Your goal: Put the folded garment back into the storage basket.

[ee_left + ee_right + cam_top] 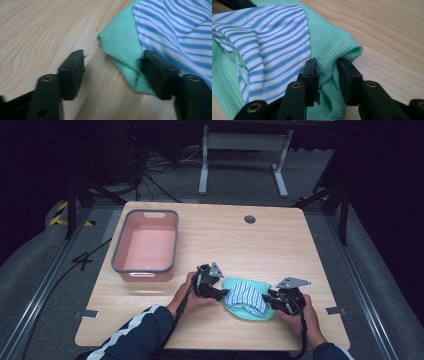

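A green waffle-weave cloth [248, 312] is lying at the near middle of the wooden table [280, 245], with a blue-and-white striped cloth [246, 296] sitting on top of it. The two are bunched together into a small heap between the person's hands.

The right gripper [274, 298] is pinching the green cloth at its right side. In the right gripper view its fingers [311, 75] are standing close together with a raised fold of the green cloth [329, 62] caught between them, while the striped cloth [269, 45] is draping just beside the left finger.

The left gripper [220, 293] is meeting the heap at its left edge. In the left gripper view its fingers [72, 72] are spread wide and holding nothing; the corner of the green cloth [120, 47] is lying between them, close against the right finger, and the striped cloth [175, 27] is lying beyond it.

The left hand [192, 295] and right hand [307, 315] are gripping the tools from the near edge, a striped sleeve [135, 335] showing on the left forearm.

A pink bin [146, 247] with a grey rim is standing well apart at the far left of the table.
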A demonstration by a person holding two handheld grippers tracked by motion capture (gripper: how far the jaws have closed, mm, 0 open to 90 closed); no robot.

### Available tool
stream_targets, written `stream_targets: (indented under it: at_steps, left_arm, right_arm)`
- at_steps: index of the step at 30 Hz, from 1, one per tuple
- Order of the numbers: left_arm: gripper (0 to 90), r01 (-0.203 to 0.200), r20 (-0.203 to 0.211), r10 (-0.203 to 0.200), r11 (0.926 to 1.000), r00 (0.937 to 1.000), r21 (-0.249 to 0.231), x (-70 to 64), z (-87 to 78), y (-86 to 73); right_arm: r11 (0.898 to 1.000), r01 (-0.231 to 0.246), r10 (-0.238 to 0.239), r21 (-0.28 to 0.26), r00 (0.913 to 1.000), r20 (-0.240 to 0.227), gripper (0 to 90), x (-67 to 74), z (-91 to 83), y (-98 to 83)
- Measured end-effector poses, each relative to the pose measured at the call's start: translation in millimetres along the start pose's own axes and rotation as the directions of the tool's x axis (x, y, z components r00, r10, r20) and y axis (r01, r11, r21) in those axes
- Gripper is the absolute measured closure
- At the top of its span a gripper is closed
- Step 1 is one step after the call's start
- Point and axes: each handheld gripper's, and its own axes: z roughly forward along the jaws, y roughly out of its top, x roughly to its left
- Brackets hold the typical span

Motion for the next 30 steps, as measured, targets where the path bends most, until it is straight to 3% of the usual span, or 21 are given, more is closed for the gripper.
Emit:
stream_targets:
  at_steps: [3, 7, 10, 19, 25, 30]
  left_arm:
    - [54.6, -0.011, 0.026, 0.011, 0.9999, 0.9996, 0.001, -1.9, -1.3, 0.0]
    - [73.9, 0.001, 0.082, 0.0, 0.9999, 0.9966, -0.011, -1.0, -1.8, -1.2]
    - [80.0, 0.005, 0.104, -0.004, 1.0, 0.9946, -0.008, -0.6, -1.7, -1.4]
    - [83.7, -0.005, 0.101, 0.005, 1.0, 0.9949, 0.003, -3.7, -6.0, 2.3]
    - [84.0, -0.03, 0.1, 0.032, 0.9993, 0.9945, -0.024, -6.7, -18.9, 10.0]
    - [83.9, -0.026, 0.083, 0.029, 0.999, 0.9961, -0.036, -5.1, -26.2, 12.0]
  right_arm:
    - [1.0, 0.009, -0.009, 0.002, 0.9998, -0.015, 77.4, 1.3, -0.1, 0.5]
    - [1.0, 0.004, -0.004, -0.001, 0.9999, -0.015, 79.8, 2.7, -0.6, -0.2]
    - [1.0, 0.007, -0.007, -0.003, 0.9999, -0.01, 80.4, 3.9, -0.7, -0.3]
    - [0.999, 0.024, -0.024, -0.025, 0.9997, 0.01, 82.0, 7.3, -4.0, 2.0]
    - [0.998, 0.019, -0.018, -0.065, 0.9998, 0.005, 82.1, 8.6, -13.0, 8.6]
    - [0.997, 0.009, -0.009, -0.082, 1.0, -0.002, 82.1, 8.3, -17.4, 12.4]
